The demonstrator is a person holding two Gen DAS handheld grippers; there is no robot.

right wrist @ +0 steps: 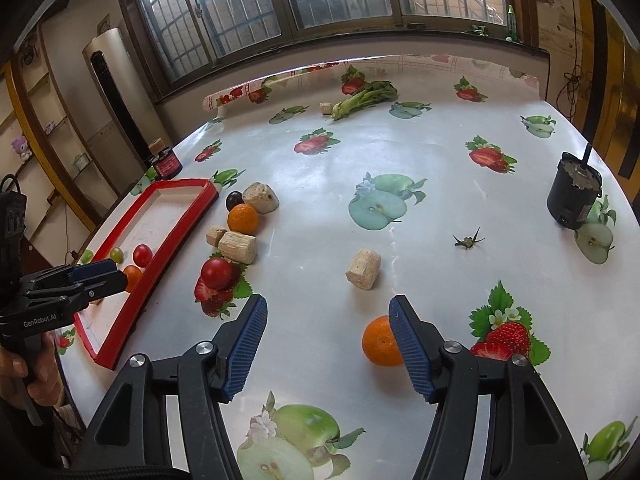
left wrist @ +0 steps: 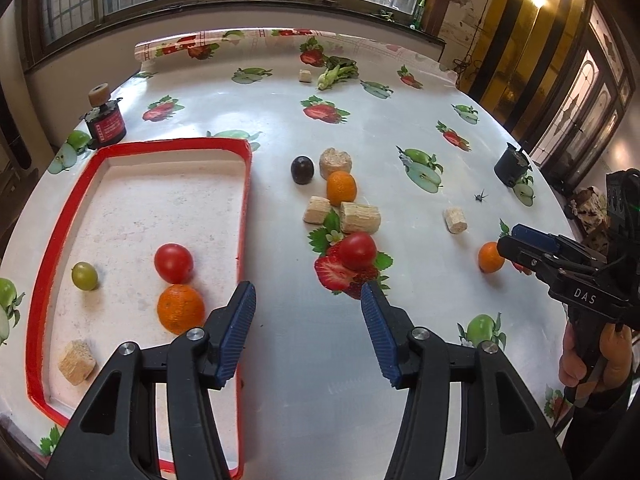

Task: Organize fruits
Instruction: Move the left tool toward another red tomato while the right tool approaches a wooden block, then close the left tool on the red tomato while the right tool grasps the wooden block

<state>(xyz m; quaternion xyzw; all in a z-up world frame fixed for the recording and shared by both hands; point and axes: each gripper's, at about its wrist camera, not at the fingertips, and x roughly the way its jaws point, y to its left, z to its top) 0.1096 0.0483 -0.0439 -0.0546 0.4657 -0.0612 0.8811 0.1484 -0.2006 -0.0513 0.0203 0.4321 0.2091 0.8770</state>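
A red-rimmed tray (left wrist: 245, 208) (right wrist: 176, 224) holds a red tomato (left wrist: 173, 263), an orange (left wrist: 180, 309), a green grape (left wrist: 84, 276) and a beige block (left wrist: 77, 361). On the table lie a second tomato (left wrist: 358, 250) (right wrist: 216, 273), an orange (left wrist: 341, 187) (right wrist: 243, 219), a dark grape (left wrist: 302, 169) (right wrist: 233, 199) and a third orange (left wrist: 491, 257) (right wrist: 380, 342). My left gripper (left wrist: 308, 300) is open and empty, over the tray's right rim. My right gripper (right wrist: 328, 312) is open and empty, the third orange just inside its right finger.
Beige blocks (left wrist: 359, 218) (right wrist: 363, 269) lie among the fruit. Black canisters (left wrist: 106, 122) (right wrist: 574, 194) stand at the table's left and right edges. A leafy vegetable (right wrist: 366, 98) lies at the far edge. A small green stem (right wrist: 468, 240) lies on the cloth.
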